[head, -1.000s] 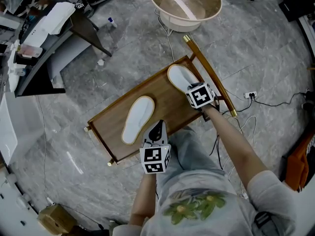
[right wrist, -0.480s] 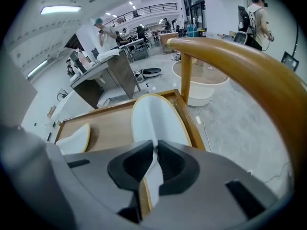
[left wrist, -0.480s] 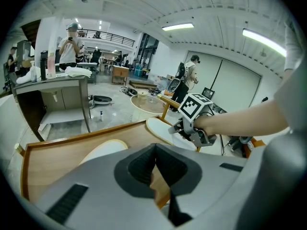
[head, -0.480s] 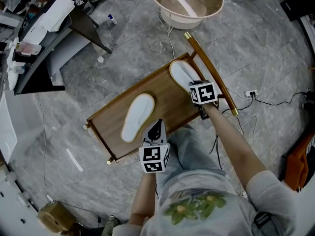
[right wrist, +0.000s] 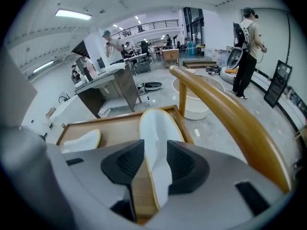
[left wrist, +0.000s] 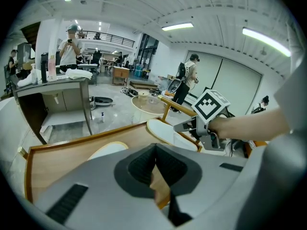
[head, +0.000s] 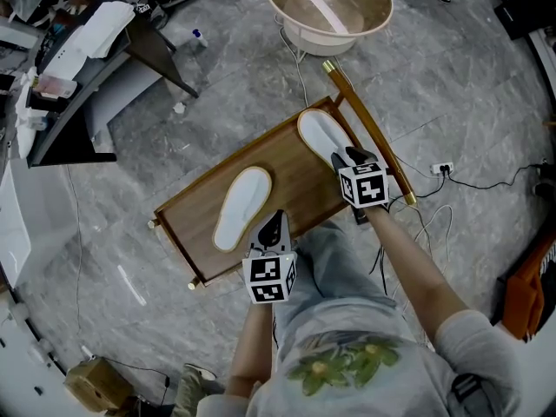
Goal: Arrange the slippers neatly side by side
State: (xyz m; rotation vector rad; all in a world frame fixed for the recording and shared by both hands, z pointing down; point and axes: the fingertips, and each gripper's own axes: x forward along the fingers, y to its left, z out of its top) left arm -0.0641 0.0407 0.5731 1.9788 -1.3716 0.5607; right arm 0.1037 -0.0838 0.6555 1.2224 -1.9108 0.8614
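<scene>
The right gripper [right wrist: 154,161], jaws just opened wide, straddles the heel of a white slipper [right wrist: 156,126] without pressing it; a second slipper [right wrist: 82,140] lies leftward.

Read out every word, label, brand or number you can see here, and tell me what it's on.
No text is readable anywhere.
Slippers: plain white, no print showing.
Marker cubes on the left claw and right claw: black-and-white square patterns, not letters.
Desk clutter: too small to read.

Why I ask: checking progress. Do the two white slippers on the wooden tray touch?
No, the head view shows bare wooden tray between the left white slipper and the right white slipper.
</scene>
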